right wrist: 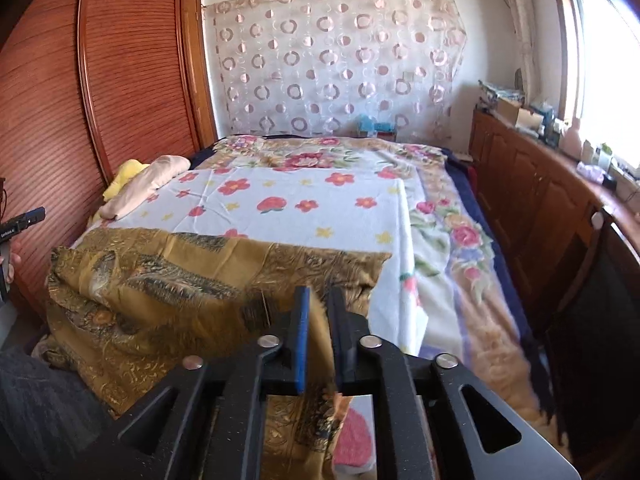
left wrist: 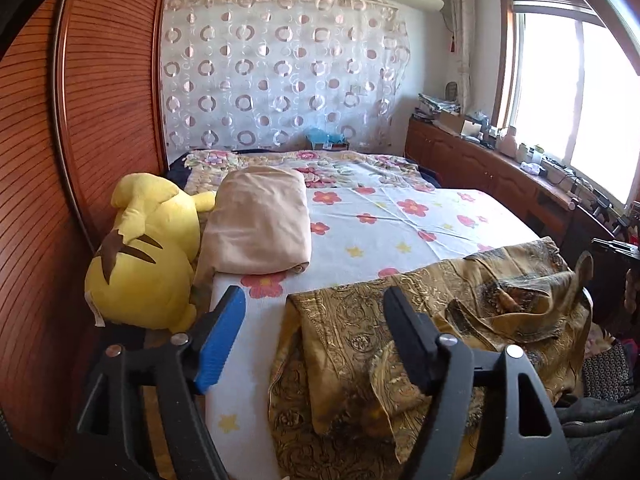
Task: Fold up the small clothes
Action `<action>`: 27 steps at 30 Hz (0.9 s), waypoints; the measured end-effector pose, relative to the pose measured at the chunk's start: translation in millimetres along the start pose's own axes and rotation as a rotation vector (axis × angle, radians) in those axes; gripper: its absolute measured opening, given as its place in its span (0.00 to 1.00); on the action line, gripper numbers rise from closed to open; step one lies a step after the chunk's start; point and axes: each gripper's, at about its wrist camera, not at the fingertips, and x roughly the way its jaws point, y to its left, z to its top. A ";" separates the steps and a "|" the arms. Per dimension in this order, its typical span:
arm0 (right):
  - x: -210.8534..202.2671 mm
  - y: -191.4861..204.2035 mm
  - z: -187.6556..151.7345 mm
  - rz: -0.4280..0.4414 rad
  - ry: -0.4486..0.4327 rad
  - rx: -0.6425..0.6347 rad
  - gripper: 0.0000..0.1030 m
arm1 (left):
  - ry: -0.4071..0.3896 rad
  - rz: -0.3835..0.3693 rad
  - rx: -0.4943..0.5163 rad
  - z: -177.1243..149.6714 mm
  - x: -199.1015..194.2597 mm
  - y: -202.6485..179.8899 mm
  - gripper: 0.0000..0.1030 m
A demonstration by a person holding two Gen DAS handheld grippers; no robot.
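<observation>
Left tongs (left wrist: pixel 316 332) wide open, empty, above gold patterned cloth (left wrist: pixel 420 340) on near bed (left wrist: pixel 400 216) edge; right tongs (right wrist: pixel 320 340) nearly closed, pinching cloth's right edge, likely to lift for fold.

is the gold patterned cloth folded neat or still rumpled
Rumpled: the gold patterned cloth lies bunched and creased at the bed's near edge.

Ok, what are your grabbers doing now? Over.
Left gripper open, empty. Right gripper nearly closed, gold cloth between its jaws. Cloth rumpled on bed. Nothing blocking.

Yellow plush toy (left wrist: pixel 144 252) (beside wardrobe (left wrist: pixel 80 120)), perhaps face-down.
</observation>
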 end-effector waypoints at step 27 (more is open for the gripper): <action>111.5 -25.9 18.2 -0.088 0.201 0.062 0.57 | 0.312 0.024 -0.011 -23.5 117.2 14.8 0.71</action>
